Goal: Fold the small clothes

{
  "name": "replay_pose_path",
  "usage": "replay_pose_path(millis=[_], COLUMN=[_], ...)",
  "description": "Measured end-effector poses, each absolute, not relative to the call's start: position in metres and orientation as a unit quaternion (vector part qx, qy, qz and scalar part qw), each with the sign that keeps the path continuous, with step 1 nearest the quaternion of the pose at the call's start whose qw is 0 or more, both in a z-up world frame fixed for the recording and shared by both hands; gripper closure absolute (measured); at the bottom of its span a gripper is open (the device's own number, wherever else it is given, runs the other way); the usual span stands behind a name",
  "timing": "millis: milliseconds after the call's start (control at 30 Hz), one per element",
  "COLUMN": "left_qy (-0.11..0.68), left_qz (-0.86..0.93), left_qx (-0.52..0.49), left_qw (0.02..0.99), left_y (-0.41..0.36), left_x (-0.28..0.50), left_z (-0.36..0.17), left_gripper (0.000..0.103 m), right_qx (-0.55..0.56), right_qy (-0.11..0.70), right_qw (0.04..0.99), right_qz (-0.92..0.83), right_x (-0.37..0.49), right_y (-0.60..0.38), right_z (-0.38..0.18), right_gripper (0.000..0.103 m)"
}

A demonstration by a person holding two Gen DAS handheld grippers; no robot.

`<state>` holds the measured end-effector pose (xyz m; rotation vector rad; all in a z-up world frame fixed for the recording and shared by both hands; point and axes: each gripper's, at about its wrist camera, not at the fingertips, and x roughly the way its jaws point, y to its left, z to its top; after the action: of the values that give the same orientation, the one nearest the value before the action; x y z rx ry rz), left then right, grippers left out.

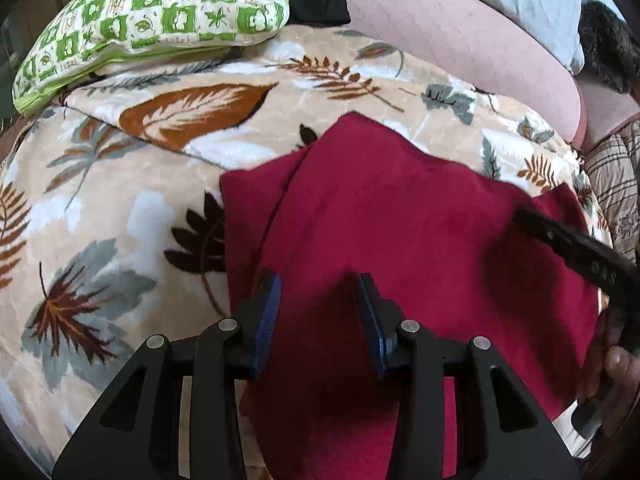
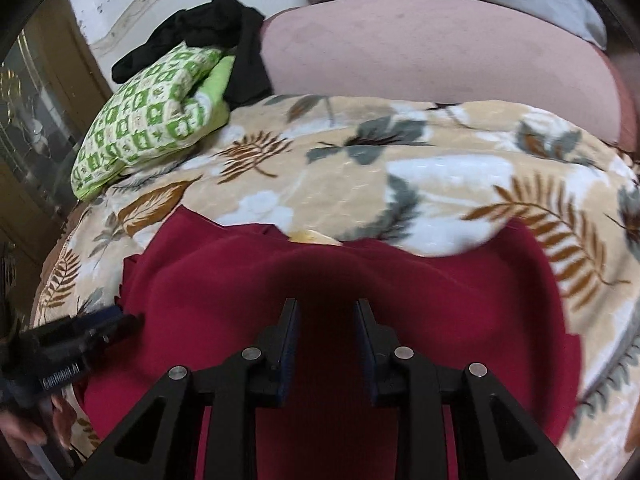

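A dark red garment (image 1: 400, 208) lies spread on a leaf-patterned blanket (image 1: 140, 208), one edge folded over at its left. My left gripper (image 1: 318, 278) hovers over the cloth's near part, open, pads apart with only the flat fabric showing below them. In the right wrist view the same red garment (image 2: 440, 288) fills the lower half. My right gripper (image 2: 326, 304) is open above it, with nothing pinched. The right gripper (image 1: 560, 240) also shows at the garment's right edge. The left gripper (image 2: 100, 320) shows at its left edge.
A green-and-white patterned pillow (image 1: 152, 20) and a black garment (image 2: 208, 28) lie at the far left. A pink cushion (image 2: 432, 52) runs along the back with pale bedding behind. Plaid fabric (image 1: 616, 168) sits at the right. A hand (image 1: 616, 364) grips the right tool.
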<state>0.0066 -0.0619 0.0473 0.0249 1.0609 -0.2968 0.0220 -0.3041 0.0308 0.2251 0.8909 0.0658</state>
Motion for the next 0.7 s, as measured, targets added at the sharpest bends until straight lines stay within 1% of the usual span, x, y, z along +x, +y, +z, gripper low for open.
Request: replay_pose_path(millis=[100, 233, 333, 533, 700], left_qy=[0.499, 0.486, 0.489, 0.480, 0.493], left_qz=[-0.141, -0.152, -0.163, -0.168, -0.175], left_qx=[0.008, -0.017, -0.046, -0.075, -0.107], left_qw=[0.855, 0.861, 0.856, 0.858, 0.845], left_y=[-0.058, -0.050, -0.040, -0.008, 0.013], left_x=[0.000, -0.005, -0.008, -0.035, -0.053], left_z=[0.040, 0.034, 0.040, 0.057, 0.057], left_gripper=[0.064, 0.064, 0.064, 0.064, 0.064], right_qx=[0.110, 0.091, 0.072, 0.082, 0.078], right_qy=[0.431, 0.468, 0.463, 0.454, 0.445], right_qw=[0.895, 0.878, 0.883, 0.885, 0.882], right_qz=[0.044, 0.036, 0.034, 0.068, 0.133], right_x=[0.036, 0.059, 0.058, 0.002, -0.052], right_y=[-0.292, -0.279, -0.275, -0.284, -0.264], right_z=[0.023, -0.002, 0.003, 0.029, 0.034], right_gripper=[0.077, 0.076, 0.076, 0.076, 0.075])
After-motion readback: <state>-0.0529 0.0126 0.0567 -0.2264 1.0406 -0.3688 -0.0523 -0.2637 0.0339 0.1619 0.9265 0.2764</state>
